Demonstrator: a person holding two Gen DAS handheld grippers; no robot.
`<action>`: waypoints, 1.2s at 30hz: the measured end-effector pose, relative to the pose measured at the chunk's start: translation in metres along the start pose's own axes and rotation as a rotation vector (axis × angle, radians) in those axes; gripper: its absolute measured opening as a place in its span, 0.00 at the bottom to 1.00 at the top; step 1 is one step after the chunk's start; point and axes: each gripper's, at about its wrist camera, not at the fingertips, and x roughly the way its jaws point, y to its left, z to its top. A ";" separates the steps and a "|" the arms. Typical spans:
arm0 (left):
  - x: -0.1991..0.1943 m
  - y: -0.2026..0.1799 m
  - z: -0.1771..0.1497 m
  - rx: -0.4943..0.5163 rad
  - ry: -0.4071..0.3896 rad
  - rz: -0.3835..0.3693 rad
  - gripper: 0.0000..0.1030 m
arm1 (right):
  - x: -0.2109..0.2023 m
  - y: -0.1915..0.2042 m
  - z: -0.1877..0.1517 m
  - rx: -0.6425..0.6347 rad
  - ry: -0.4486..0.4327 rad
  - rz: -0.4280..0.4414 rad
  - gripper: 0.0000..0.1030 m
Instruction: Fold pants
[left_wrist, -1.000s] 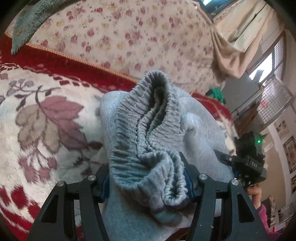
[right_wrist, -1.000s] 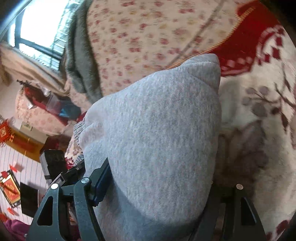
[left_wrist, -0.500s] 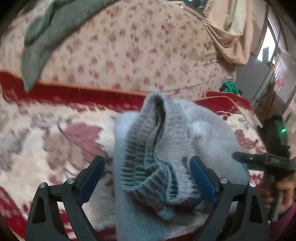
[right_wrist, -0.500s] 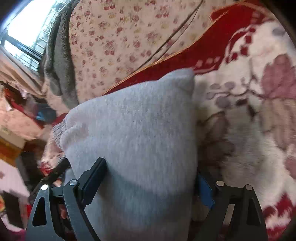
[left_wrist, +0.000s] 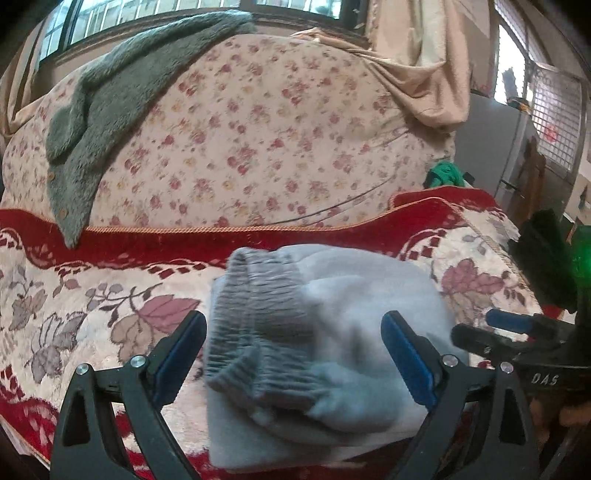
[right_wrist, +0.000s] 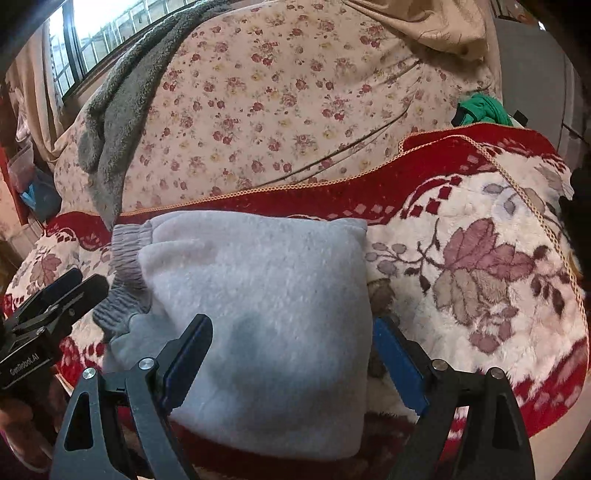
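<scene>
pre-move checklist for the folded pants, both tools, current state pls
1. Left tool clear of the cloth: ok, jaws wide, pads off it.
2. Right tool clear: ok, jaws wide, not gripping.
3. Grey pants in a compact bundle on the floral blanket: ok.
4. Waistband tucked flat: not ok, it bunches on top.
5. Underside layers even: cannot tell, hidden.

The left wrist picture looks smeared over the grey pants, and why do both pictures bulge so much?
Left wrist view: the folded pants are motion-blurred, while the sofa back is sharper. Right wrist view: crisper, with window glare top left. Both views: fisheye lenses curve the edges.
</scene>
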 end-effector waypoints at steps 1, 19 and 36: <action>-0.002 -0.003 0.001 0.004 -0.004 0.004 0.92 | -0.004 0.001 -0.001 0.003 -0.008 -0.006 0.89; -0.023 -0.026 0.000 0.054 -0.050 0.093 0.92 | -0.028 0.021 -0.015 -0.004 -0.057 -0.041 0.90; -0.018 -0.026 0.000 0.060 -0.038 0.101 0.92 | -0.020 0.021 -0.017 0.001 -0.029 -0.031 0.90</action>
